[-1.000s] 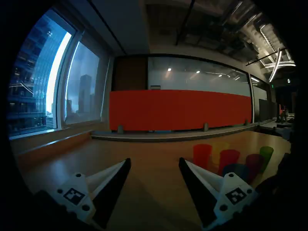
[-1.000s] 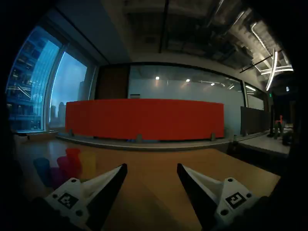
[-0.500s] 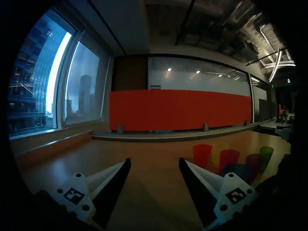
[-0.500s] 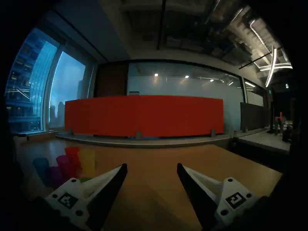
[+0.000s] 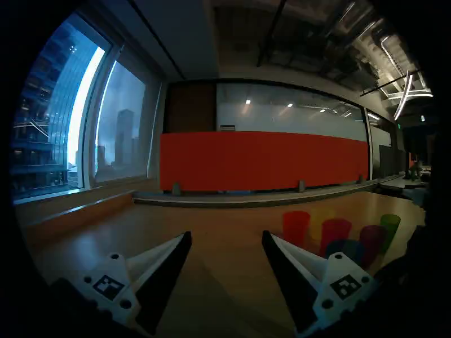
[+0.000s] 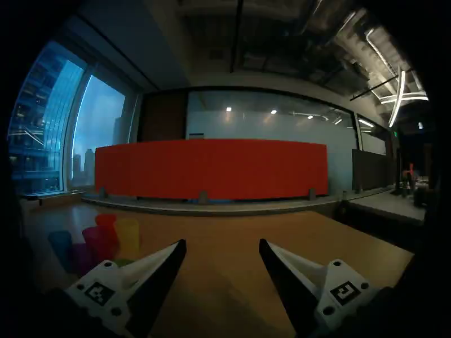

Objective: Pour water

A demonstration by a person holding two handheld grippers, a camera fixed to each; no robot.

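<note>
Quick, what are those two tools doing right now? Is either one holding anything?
Left tool: open, holding nothing.
Right tool: open, holding nothing.

Both views are dim and underexposed. Cool blue daylight enters through the windows [image 5: 73,129] at the left, where one strip is blown out white. Crossed strip lamps [image 5: 409,93] flare at the upper right, and small spots glint in the glass wall [image 5: 282,107]. The tabletop [image 5: 214,225] carries a faint sheen near the windows and darkens toward the rim. The cups [image 5: 335,232] look murky. The inner faces of the left claw [image 5: 226,236] and right claw [image 6: 222,243] are black with shadow. Fisheye distortion bows straight lines, and the edges fade dark.
</note>
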